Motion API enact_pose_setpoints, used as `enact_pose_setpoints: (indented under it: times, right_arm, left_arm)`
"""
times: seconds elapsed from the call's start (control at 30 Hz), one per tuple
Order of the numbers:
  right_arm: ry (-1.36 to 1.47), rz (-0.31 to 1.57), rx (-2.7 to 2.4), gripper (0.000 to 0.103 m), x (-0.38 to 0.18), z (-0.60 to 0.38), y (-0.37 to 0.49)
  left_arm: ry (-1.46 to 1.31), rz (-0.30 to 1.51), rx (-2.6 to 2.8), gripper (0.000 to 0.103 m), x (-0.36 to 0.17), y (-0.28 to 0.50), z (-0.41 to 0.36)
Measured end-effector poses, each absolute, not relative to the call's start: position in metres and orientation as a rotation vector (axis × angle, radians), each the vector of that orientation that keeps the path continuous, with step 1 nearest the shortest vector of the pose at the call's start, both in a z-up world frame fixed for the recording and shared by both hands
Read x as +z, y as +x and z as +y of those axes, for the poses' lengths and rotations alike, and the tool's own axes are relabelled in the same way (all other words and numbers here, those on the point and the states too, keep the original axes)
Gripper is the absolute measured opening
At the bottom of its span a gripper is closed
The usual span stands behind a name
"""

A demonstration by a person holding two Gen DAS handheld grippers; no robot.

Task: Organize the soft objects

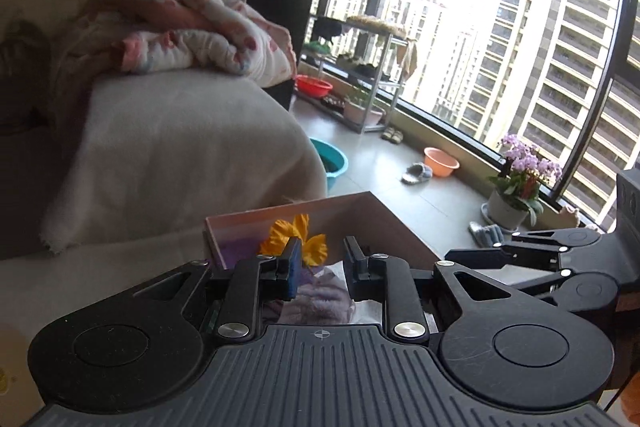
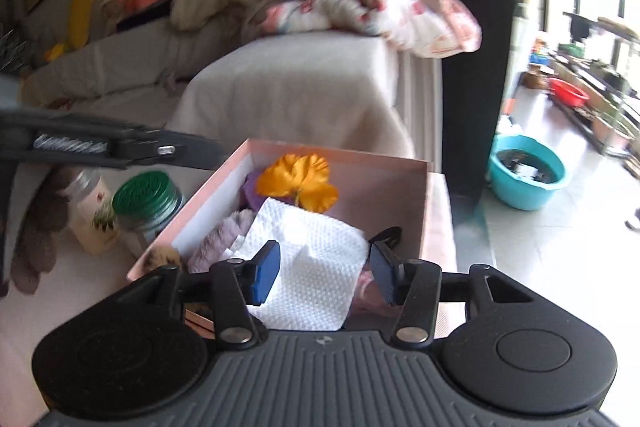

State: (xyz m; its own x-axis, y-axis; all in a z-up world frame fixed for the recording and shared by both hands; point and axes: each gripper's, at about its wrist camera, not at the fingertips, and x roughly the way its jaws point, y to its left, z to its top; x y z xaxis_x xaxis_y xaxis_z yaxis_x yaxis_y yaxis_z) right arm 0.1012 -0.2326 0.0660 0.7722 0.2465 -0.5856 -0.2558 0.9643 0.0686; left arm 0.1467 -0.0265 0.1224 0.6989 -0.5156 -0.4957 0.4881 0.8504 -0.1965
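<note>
Strong daylight is admitted through the window (image 1: 500,39), where the sky is blown out to white. The sofa (image 1: 180,147) side is left dim. Straight lines are bent by fisheye distortion toward the edges. The left claw (image 2: 120,147) is smeared by blur.

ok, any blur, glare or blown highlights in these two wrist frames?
Left wrist: window nearly blown out, sofa side dim, straight frames bowed by fisheye. Right wrist: left gripper motion-smeared, balcony at right overexposed, pink box contents sharp.
</note>
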Motion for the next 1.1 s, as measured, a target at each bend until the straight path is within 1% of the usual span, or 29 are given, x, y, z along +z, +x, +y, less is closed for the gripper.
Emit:
enact_pose_setpoints:
  times: [0.13,0.27,0.33,0.47,0.57,0.67,0.7,0.73,0.77,0.8,0.83,0.87,0.9,0.97,1.0,1.1]
  right_arm:
    - [0.082,0.616,0.172,0.053,0.066,-0.232,0.073]
    - [0.227,0.633,0.138,0.059,0.052,-0.223,0.039]
    - [0.265,0.654,0.145,0.059,0.038,-0.214,0.019]
    - [0.175,0.721,0.177,0.059,0.004,-0.182,-0.009]
    - [0.089,0.786,0.205,0.060,-0.017,-0.165,-0.013]
    - [-0.002,0.770,0.187,0.066,-0.021,-0.155,-0.010]
    - [-0.018,0.762,0.185,0.067,-0.022,-0.153,-0.009]
    - [-0.029,0.757,0.177,0.067,-0.023,-0.153,-0.007]
    - [-0.041,0.752,0.168,0.069,-0.023,-0.153,-0.005]
    - [-0.059,0.748,0.154,0.072,-0.023,-0.154,-0.003]
    - [-0.071,0.745,0.140,0.075,-0.024,-0.157,-0.003]
    - [-0.070,0.749,0.121,0.087,-0.025,-0.158,-0.001]
    - [-0.051,0.759,0.097,0.093,-0.027,-0.163,0.003]
    - [-0.043,0.736,0.068,0.095,-0.030,-0.170,0.006]
    - [-0.040,0.731,0.066,0.100,-0.032,-0.175,0.007]
    - [-0.043,0.732,0.078,0.101,-0.033,-0.178,0.010]
  left_arm:
    - [0.011,0.541,-0.524,0.025,0.114,0.092,0.000]
    - [0.093,0.611,-0.446,0.025,0.082,0.040,0.027]
    - [0.116,0.658,-0.381,0.025,0.062,0.018,0.041]
    - [0.051,0.725,-0.290,0.025,0.025,-0.010,0.060]
    - [0.012,0.732,-0.259,0.026,0.009,-0.015,0.054]
    - [0.036,0.693,-0.251,0.035,0.008,-0.014,0.034]
    - [0.037,0.689,-0.254,0.043,0.007,-0.012,0.029]
    - [0.042,0.685,-0.259,0.055,0.006,-0.011,0.023]
    - [0.057,0.684,-0.263,0.060,0.006,-0.010,0.016]
    - [0.075,0.683,-0.263,0.071,0.005,-0.012,0.010]
    - [0.083,0.683,-0.260,0.076,0.004,-0.013,0.006]
    - [0.069,0.682,-0.246,0.077,0.003,-0.013,0.003]
    - [0.041,0.676,-0.223,0.077,0.003,-0.013,0.002]
    - [0.012,0.659,-0.177,0.077,0.001,-0.013,0.000]
    - [0.016,0.651,-0.157,0.077,0.000,-0.013,-0.004]
    - [0.032,0.645,-0.114,0.077,-0.001,-0.013,-0.011]
